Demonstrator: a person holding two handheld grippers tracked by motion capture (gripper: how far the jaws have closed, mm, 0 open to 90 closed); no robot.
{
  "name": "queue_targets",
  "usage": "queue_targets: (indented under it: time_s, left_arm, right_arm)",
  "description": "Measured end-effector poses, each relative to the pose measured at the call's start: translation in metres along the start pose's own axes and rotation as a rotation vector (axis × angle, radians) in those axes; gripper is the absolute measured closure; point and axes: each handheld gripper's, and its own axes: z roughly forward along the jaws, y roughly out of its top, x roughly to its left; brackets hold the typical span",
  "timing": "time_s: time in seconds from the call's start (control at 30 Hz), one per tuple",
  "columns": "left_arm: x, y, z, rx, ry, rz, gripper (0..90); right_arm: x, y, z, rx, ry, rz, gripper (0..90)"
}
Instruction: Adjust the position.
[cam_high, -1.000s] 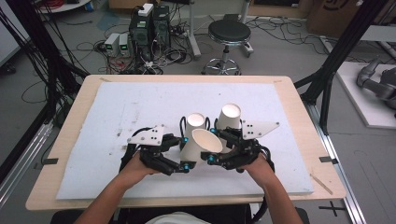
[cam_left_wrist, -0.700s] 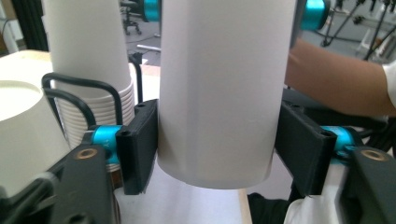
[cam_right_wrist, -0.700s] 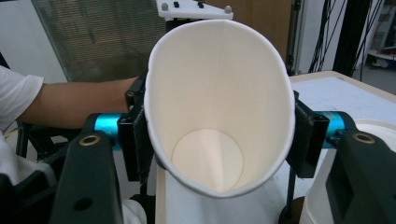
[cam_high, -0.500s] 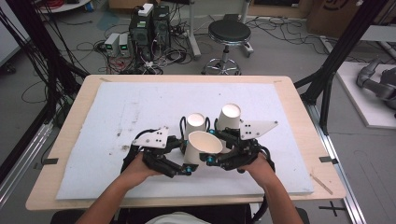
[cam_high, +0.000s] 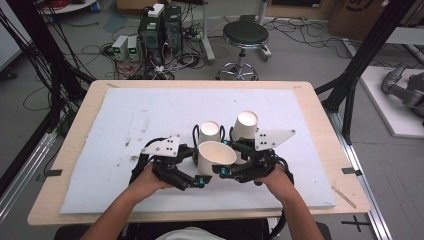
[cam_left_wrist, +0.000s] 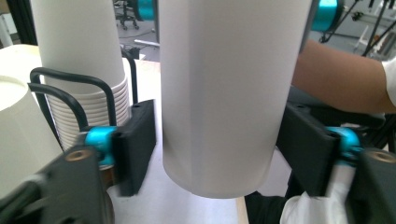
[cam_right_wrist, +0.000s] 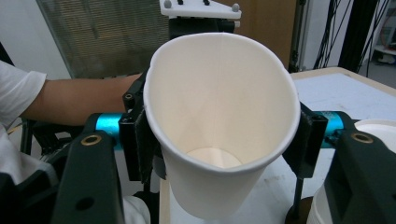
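A white paper cup (cam_high: 217, 155) hangs mouth-up above the white mat (cam_high: 100, 150), between both grippers. My right gripper (cam_high: 226, 169) is shut on it: in the right gripper view its pads squeeze the cup (cam_right_wrist: 219, 140) into an oval near the rim, around the right gripper's midpoint (cam_right_wrist: 219, 135). My left gripper (cam_high: 204, 175) brackets the cup's lower body (cam_left_wrist: 224, 93) from the other side. Around the left gripper's midpoint (cam_left_wrist: 219, 149) the jaws stand close to the cup wall, with a thin gap at the left jaw, which is blurred.
Behind the held cup, a stack of upside-down cups (cam_high: 210, 132) (cam_left_wrist: 79, 56) sits in a black wire holder (cam_left_wrist: 70, 88). A second upturned cup stack (cam_high: 245, 125) stands to its right. Wooden table edges (cam_high: 320, 115) frame the mat.
Both hands and the cup have drifted slightly toward the person. The left gripper has edged in closer around the cup. The stacks have not moved.
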Motion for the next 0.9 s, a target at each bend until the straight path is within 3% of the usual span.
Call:
queue_targets:
  time_s: [0.13, 0.3, 0.37, 0.43, 0.63, 0.73, 0.9]
  left_arm:
    - [-0.0009, 0.0004, 0.0014, 0.006, -0.006, 0.017, 36.3]
    - [-0.0004, 0.0004, -0.0003, -0.007, 0.000, 0.017, 36.0]
    - [-0.0005, 0.0006, 0.0000, -0.010, 0.001, 0.016, 36.0]
    - [-0.0004, 0.0000, 0.0015, 0.000, -0.004, 0.012, 36.0]
    - [-0.0002, -0.0009, 0.0030, 0.020, 0.003, -0.018, 30.9]
    - [-0.0009, -0.0009, 0.0021, 0.016, -0.005, 0.003, 36.0]
    - [-0.0018, -0.0008, 0.0027, 0.015, -0.013, 0.016, 36.7]
  right_arm:
    - [0.0007, 0.0000, 0.0021, -0.002, 0.014, -0.007, 36.9]
    - [0.0009, -0.0018, 0.0022, -0.056, -0.023, 0.018, 21.5]
    - [0.0009, -0.0018, 0.0025, -0.055, -0.023, 0.018, 22.2]
    - [0.0015, -0.0015, 0.0031, -0.050, -0.009, 0.007, 34.7]
    - [0.0024, 0.0017, 0.0048, 0.011, 0.003, -0.026, 37.7]
    - [0.0027, 0.0024, 0.0034, 0.010, -0.003, -0.025, 38.5]
    - [0.0036, 0.0024, 0.0048, 0.004, 0.007, -0.023, 37.1]
